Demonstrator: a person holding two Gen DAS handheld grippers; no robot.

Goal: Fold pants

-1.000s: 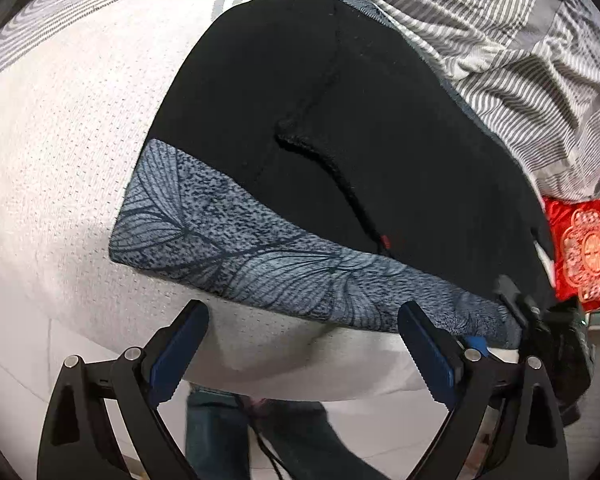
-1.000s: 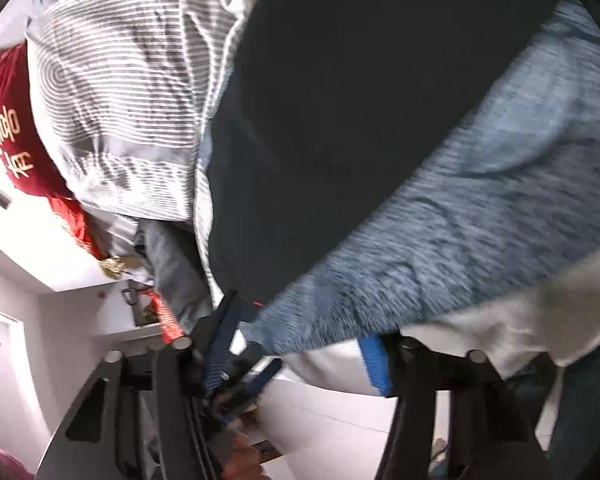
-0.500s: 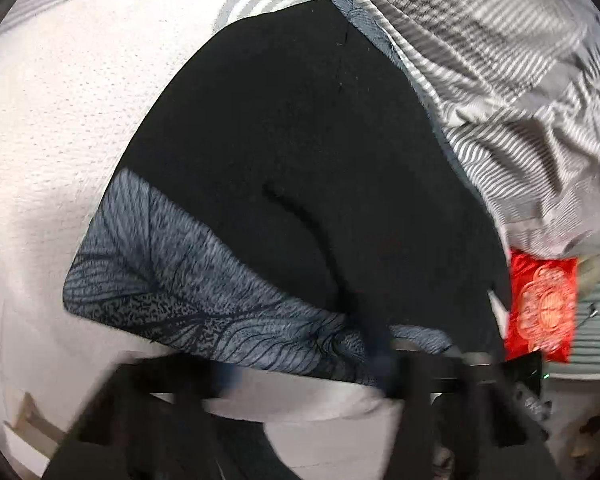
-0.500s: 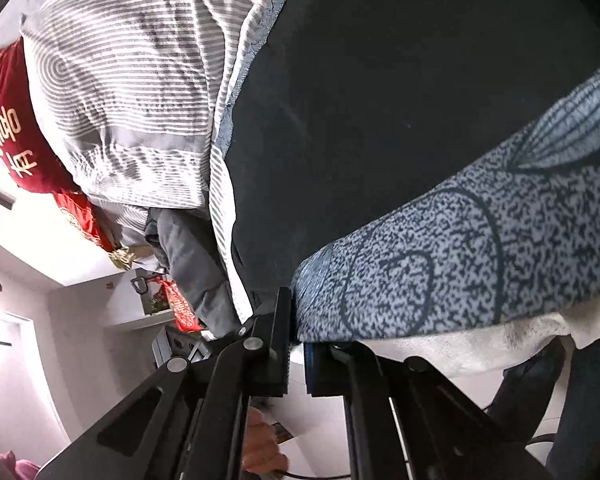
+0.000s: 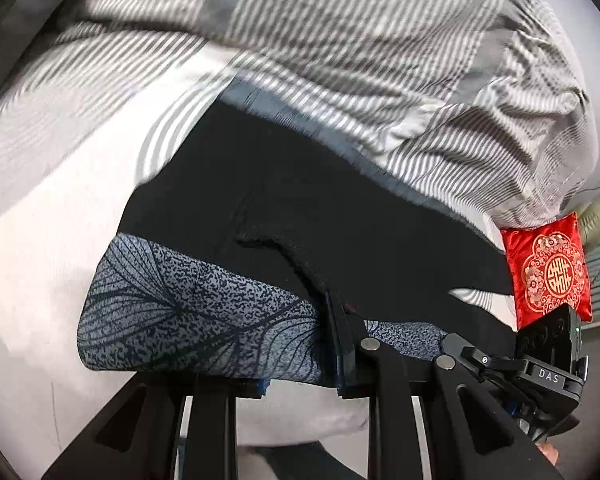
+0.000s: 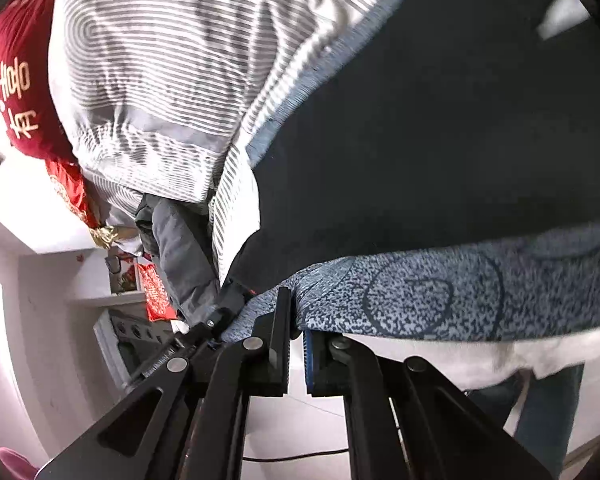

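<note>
Left claw (image 5: 300,364) is clamped down on the blue leaf-print band (image 5: 188,316) of the black pants (image 5: 340,208), roughly mid-hem. Right claw (image 6: 298,344) is pinching the same printed band at its corner, jaws nearly touching with fabric between them. The pants lie spread flat on the white bed (image 5: 40,240), with a grey striped duvet (image 5: 380,60) bunched just behind them and a red cushion (image 5: 548,268) off at the edge.

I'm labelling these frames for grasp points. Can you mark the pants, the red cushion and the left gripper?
pants (image 5: 340,208): left wrist view, on the black fabric.
red cushion (image 5: 548,272): left wrist view, on its gold emblem.
left gripper (image 5: 300,360): left wrist view, between its fingertips at the patterned hem.
</note>
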